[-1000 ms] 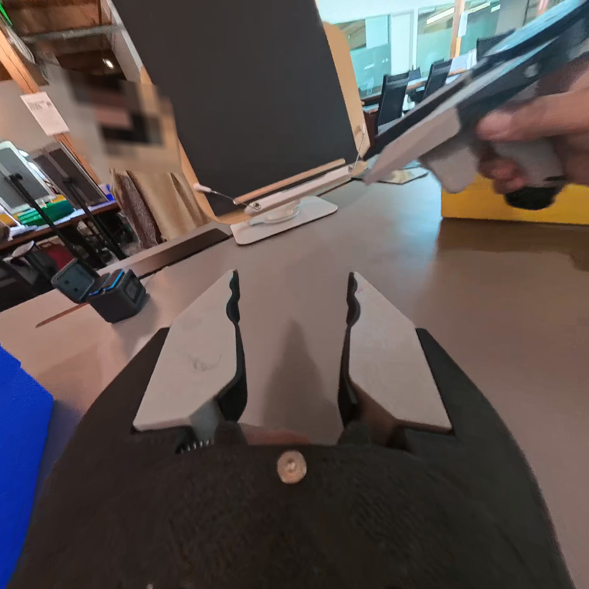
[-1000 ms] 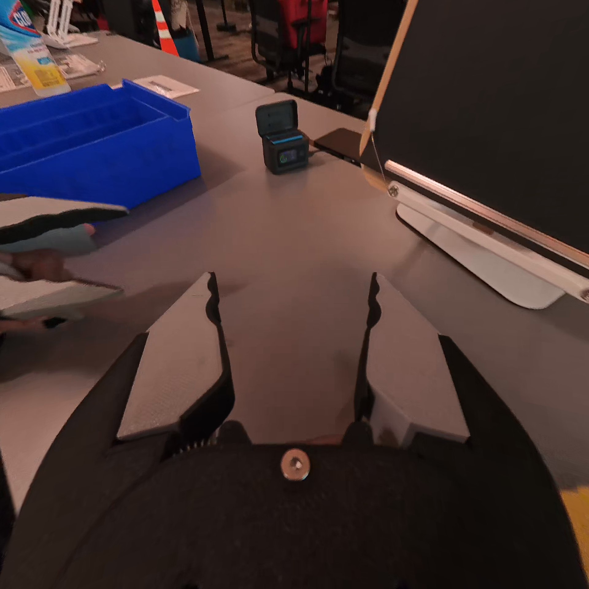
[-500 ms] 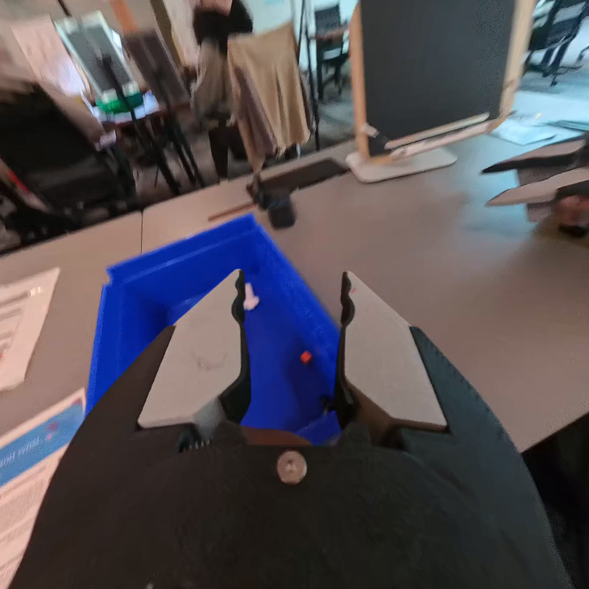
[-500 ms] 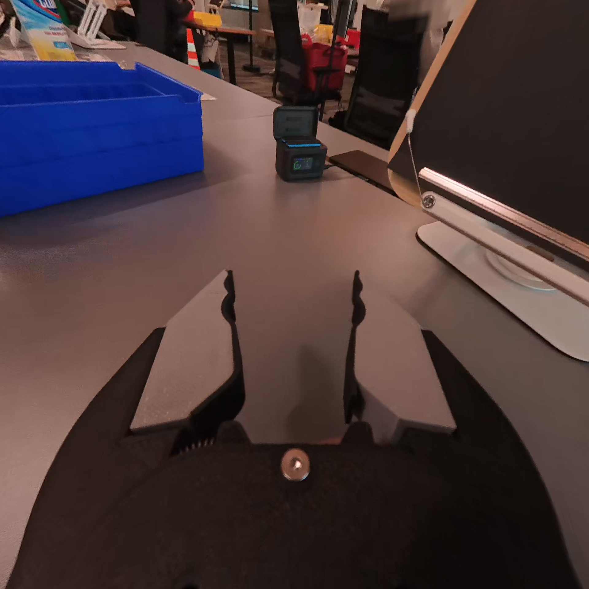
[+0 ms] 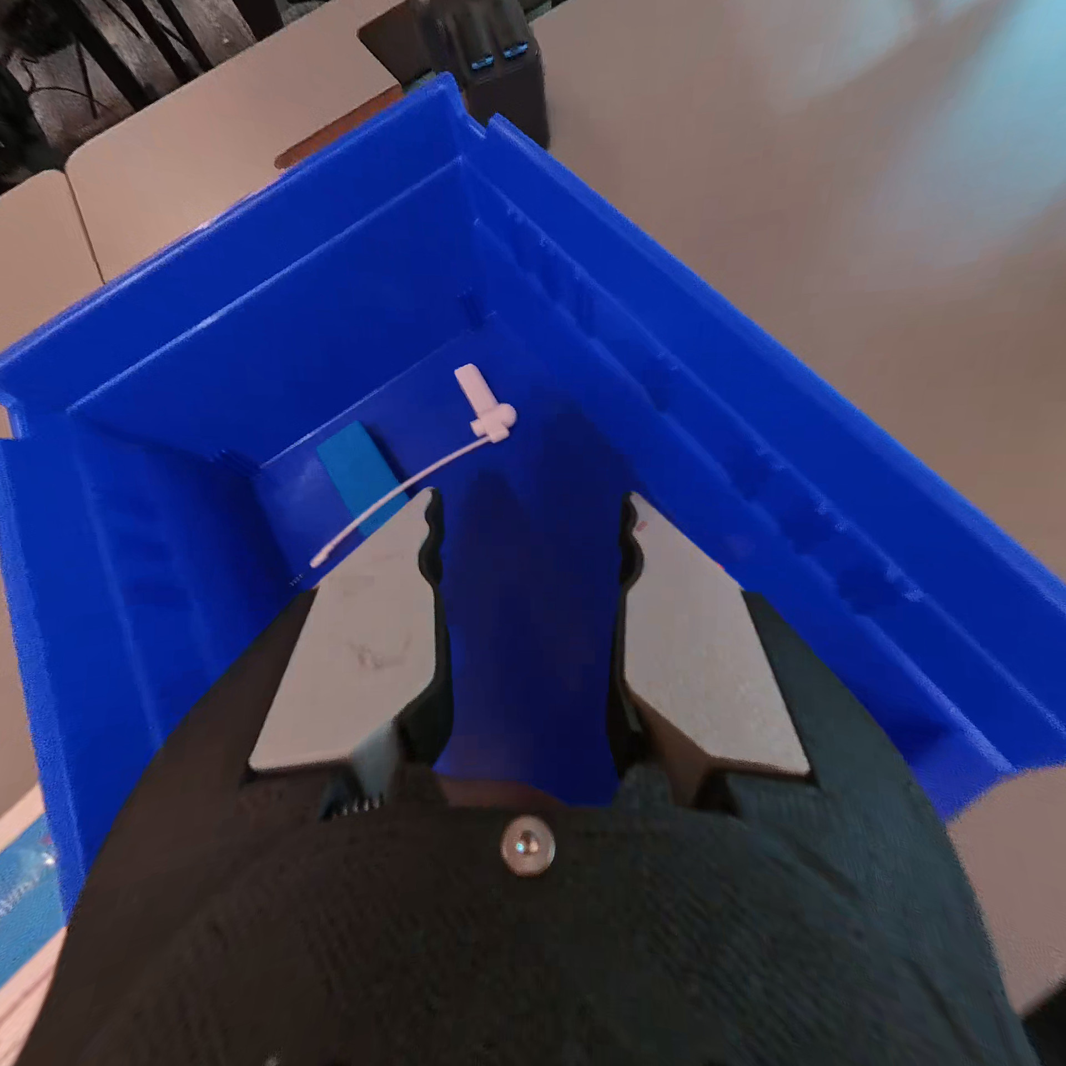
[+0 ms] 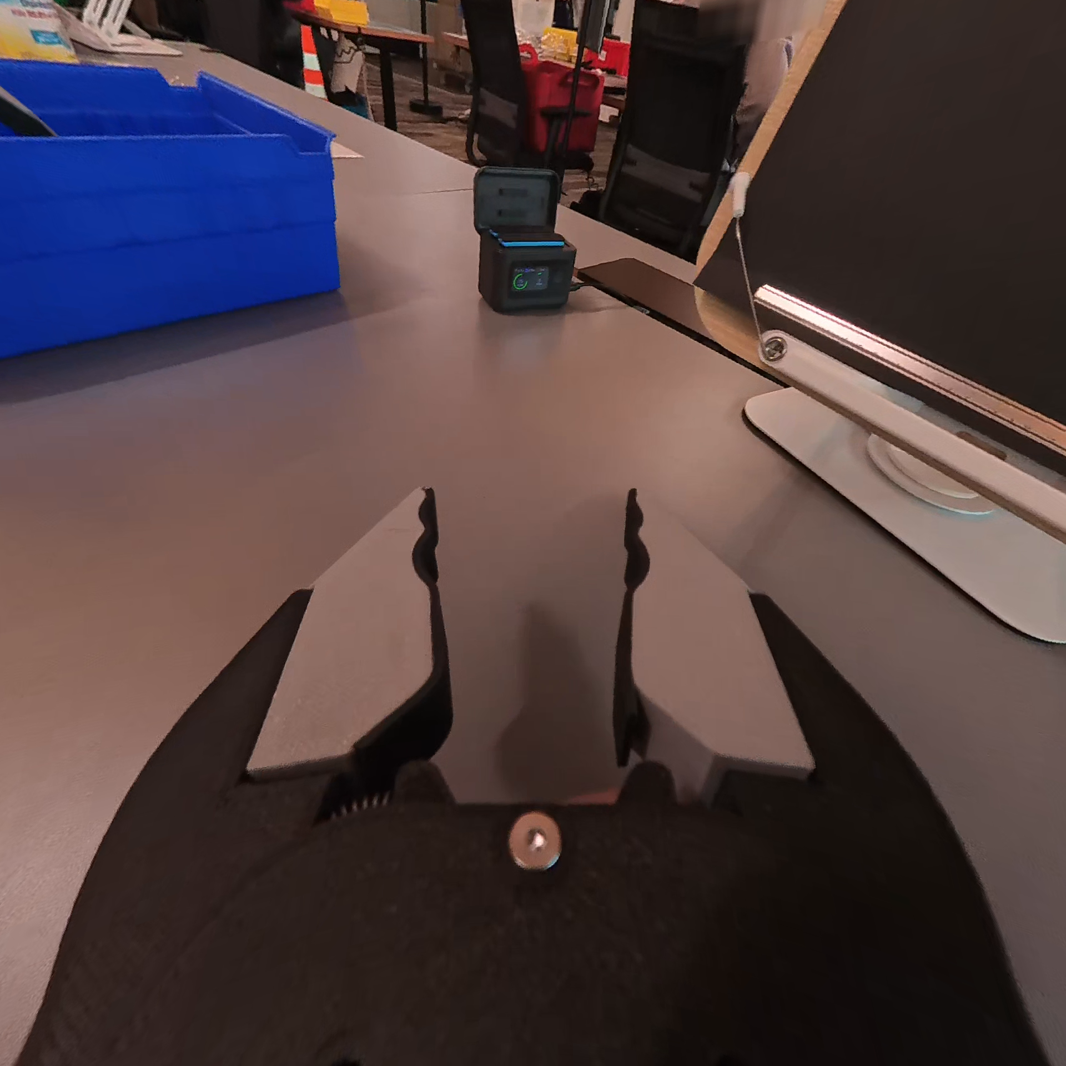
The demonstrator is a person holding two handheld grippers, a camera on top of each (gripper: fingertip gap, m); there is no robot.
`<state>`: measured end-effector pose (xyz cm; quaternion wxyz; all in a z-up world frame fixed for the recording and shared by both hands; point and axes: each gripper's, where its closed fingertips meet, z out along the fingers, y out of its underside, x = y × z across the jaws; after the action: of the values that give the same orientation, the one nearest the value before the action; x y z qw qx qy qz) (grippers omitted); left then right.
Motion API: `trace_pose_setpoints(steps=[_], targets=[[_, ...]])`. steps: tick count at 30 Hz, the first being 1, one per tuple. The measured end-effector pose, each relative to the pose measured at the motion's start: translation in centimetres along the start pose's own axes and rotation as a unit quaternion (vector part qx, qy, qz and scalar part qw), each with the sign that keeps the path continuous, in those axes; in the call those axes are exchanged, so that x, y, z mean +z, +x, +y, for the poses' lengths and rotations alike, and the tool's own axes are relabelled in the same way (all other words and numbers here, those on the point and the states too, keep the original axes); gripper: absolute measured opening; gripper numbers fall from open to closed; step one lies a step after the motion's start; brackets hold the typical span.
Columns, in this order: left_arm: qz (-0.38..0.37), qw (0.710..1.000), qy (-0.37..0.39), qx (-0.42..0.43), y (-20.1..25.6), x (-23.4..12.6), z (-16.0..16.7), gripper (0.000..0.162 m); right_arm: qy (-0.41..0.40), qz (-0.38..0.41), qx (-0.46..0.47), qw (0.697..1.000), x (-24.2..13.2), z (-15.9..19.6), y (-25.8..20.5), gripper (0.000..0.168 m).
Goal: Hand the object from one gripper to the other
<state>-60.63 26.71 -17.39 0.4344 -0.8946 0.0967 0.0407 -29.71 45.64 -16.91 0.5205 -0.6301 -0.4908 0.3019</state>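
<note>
Your left gripper (image 5: 529,502) hangs over the blue bin (image 5: 721,369), pointing down into it. Fingers are spread apart, nothing between them, only the bin floor shows through the gap.

The object looks to be the white tie (image 5: 438,461), a thin strap with a small blocky head. It lies flat on the bin floor, just ahead of your left fingertip, head towards the far corner, tail running back and left. The tail crosses a lighter blue strip (image 5: 355,467) that also lies on the floor. The tie is not touching either finger as far as I can tell. A tiny red speck sits by the right fingertip; too small to tell what it is.

A dark box (image 5: 507,75) stands on the table (image 5: 807,190) just beyond the bin's far corner.

Your right gripper (image 6: 529,502) is low over the grey table, well apart from the bin, which shows at upper left in the right wrist view. Its fingers are also spread and hold nothing; bare tabletop shows between them.

Ahead of it stands the dark box with its lid flipped up and a small lit screen on the front. To the right is a black board (image 6: 923,173) with a wooden edge on a white base (image 6: 865,473). Chairs and a red bag stand beyond the table.
</note>
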Motion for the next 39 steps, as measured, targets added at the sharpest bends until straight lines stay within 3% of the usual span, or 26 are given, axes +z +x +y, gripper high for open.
trace_pose_setpoints(steps=[10,14,16,20,24,27,31,35,39], targets=[[0.010,0.998,-0.039,-0.055,-1.9,6.9,-2.0,0.056,-0.008,0.010,-0.009,1.000,0.2,0.2,0.1,0.062],[-0.007,0.992,-0.113,-0.059,-2.2,9.3,0.0,0.054,-0.002,0.006,-0.003,1.000,0.1,0.1,0.1,0.063],[-0.027,0.990,-0.120,-0.069,-2.9,9.7,0.6,0.051,0.004,-0.003,0.011,1.000,-0.1,0.0,0.2,0.063],[0.001,0.987,-0.112,-0.116,-2.4,9.6,0.9,0.024,0.012,-0.025,0.049,0.998,-0.4,-0.2,0.3,0.062],[-0.014,0.987,-0.124,-0.104,-3.0,8.9,0.8,0.024,0.010,-0.041,0.058,0.997,-0.3,-0.2,-0.2,0.062],[-0.080,0.993,-0.059,-0.058,-4.2,6.5,-2.9,0.023,0.005,-0.058,0.044,0.997,-0.3,-0.2,-1.6,0.062],[-0.141,0.986,0.084,0.039,-2.5,0.9,-12.1,0.023,-0.006,-0.099,0.036,0.994,0.0,-0.3,-3.9,0.062],[-0.135,0.951,0.236,0.145,5.6,-4.1,-21.0,0.023,0.034,-0.140,0.037,0.989,-0.9,-2.1,-5.8,0.052],[-0.101,0.911,0.304,0.259,16.0,-3.3,-24.1,0.022,0.094,-0.177,0.077,0.977,-2.5,-4.8,-5.9,0.052]])
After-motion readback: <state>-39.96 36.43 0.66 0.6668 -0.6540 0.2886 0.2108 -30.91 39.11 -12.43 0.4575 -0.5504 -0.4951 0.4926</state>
